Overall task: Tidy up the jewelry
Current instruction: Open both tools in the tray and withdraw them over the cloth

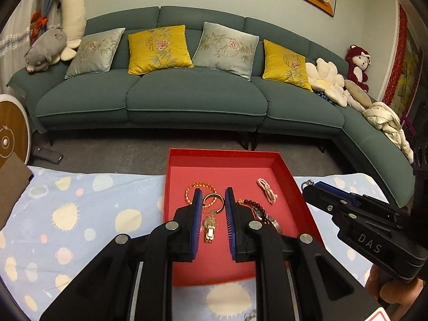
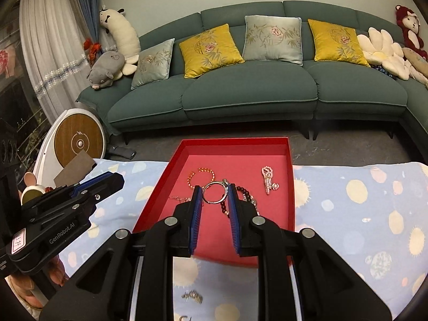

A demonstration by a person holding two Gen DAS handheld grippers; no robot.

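jewelry lies gathered in the shallow red cardboard tray (image 1: 287,176) on the pale blue spotted cloth (image 1: 80,214), and sorting looks well under way, with at least one small silvery trinket (image 2: 192,296) on the cloth nearer than the tray.

left gripper (image 1: 212,196) hovers over the tray's near half, its blue-padded fingers (image 1: 197,208) parted to a middling gap and holding nothing. between them sits the round gold hoop (image 1: 214,200), and just nearer than it the gold link watch (image 1: 210,227). whether the pads touch the tray floor i cannot tell.

right gripper (image 2: 214,194) hangs over the tray's middle, likewise half open and empty, framing a silver ring-shaped bangle (image 2: 214,193).

beyond the tips, toward the tray's far wall, lie an orange bead bracelet (image 1: 200,187) and, to its right, a pink pearl strand (image 1: 267,188); dark round beads (image 1: 254,207) trail along the tray's right side.

the step in hand reads as choosing a piece. next move probably calls for lowering, closing on one thin ring alone, and lifting without snagging the neighbouring strands.
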